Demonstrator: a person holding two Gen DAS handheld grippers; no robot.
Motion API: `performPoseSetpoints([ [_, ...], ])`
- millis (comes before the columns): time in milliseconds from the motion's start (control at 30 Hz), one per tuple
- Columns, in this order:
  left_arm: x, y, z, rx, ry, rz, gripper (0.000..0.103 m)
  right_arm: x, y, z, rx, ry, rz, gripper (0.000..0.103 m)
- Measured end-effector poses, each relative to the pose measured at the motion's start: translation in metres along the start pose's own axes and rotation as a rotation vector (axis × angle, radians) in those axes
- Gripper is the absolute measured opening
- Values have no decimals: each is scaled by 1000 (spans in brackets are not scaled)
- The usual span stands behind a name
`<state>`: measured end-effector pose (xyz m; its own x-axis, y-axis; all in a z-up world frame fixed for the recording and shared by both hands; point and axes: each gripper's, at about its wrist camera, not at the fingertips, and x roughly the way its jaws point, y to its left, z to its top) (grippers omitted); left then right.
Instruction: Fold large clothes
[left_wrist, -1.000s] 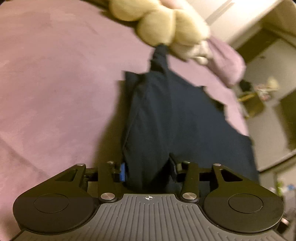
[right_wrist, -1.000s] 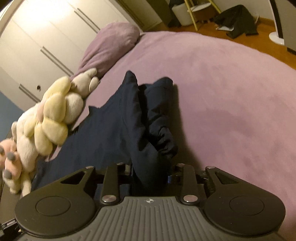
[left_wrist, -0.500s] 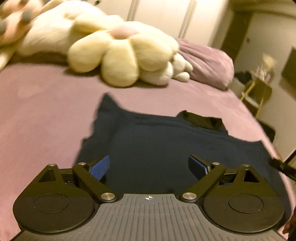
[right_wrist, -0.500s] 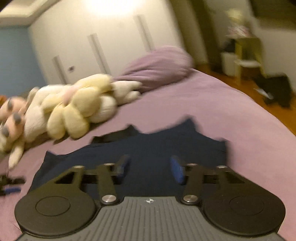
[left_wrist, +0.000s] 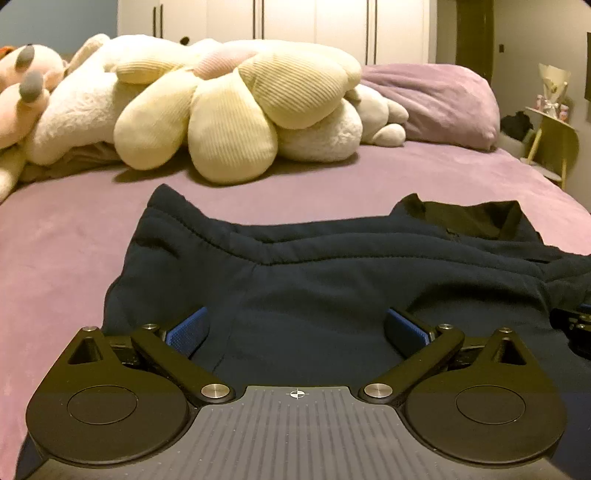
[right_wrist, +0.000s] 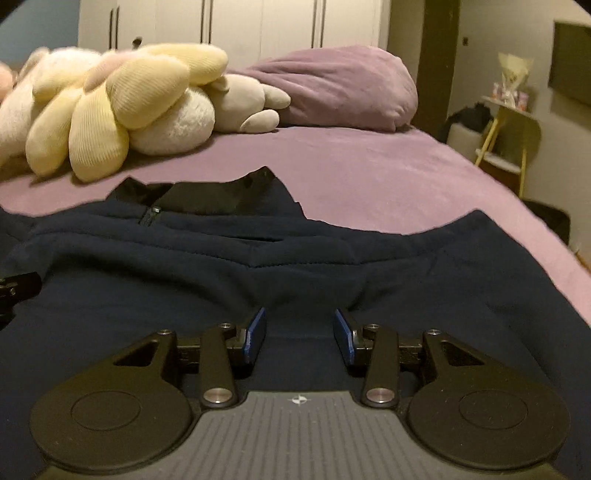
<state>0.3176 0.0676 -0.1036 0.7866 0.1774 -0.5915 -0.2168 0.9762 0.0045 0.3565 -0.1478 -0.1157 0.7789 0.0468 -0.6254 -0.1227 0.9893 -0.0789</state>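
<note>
On the bed: a purple bedspread (left_wrist: 66, 236) carries a dark navy sweatshirt (left_wrist: 332, 280), spread flat across the lower half of both views.
Sweatshirt: its zip collar (right_wrist: 192, 199) lies at 12 o'clock in the right wrist view and at 1 o'clock in the left wrist view; a stitched seam runs across the cloth in folds just below the collar.
Left claw (left_wrist: 295, 326): spread wide, nothing between its blue pads (left_wrist: 186, 330); it sits low over the sweatshirt's left part, with the garment's edge toward 9 o'clock. Whether the pads touch the cloth cannot be told.
Right claw (right_wrist: 300, 334): parted to a middling gap, narrower than the left, holding nothing; a low ridge of navy cloth sits just ahead of the blue pads (right_wrist: 256, 332).
Other claw seen: a black piece at 3 o'clock in the left wrist view and at 9 o'clock in the right wrist view, over the cloth; its state is not readable there.
Plush toys: a cream flower-shaped cushion (left_wrist: 229, 107) and pale stuffed animals (left_wrist: 74, 107) lie at 11 to 12 o'clock, apart from the sweatshirt.
Pillow: a purple pillow (left_wrist: 436, 103) at 1 o'clock, beside the toys.
Backdrop: white wardrobe doors (left_wrist: 280, 22); a yellow side table (left_wrist: 554, 140) at 3 o'clock, off the bed.
</note>
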Motion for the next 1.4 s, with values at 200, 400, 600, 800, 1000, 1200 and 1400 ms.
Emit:
performPoseSetpoints([
  [200, 4, 17, 15, 39, -4, 39, 103, -3, -11, 13, -5, 17, -11, 41],
  [400, 19, 31, 18, 14, 18, 22, 103, -1, -56, 18, 2, 30, -119, 41],
  [600, 31, 42, 19, -54, 42, -5, 103, 7, -86, 8, 67, 15, -108, 42],
  [800, 33, 54, 21, -112, 49, -17, 103, 7, -89, 4, 80, -10, -97, 44],
  [1000, 3, 76, 23, -140, 69, 115, 103, 0, -109, 2, 183, -33, -65, 44],
  [1200, -68, 147, -4, -248, 140, -36, 103, -40, -128, -2, 247, -33, -220, 46],
  [1400, -92, 177, -39, -401, 276, -326, 103, -135, -128, -36, 322, -89, -53, 48],
])
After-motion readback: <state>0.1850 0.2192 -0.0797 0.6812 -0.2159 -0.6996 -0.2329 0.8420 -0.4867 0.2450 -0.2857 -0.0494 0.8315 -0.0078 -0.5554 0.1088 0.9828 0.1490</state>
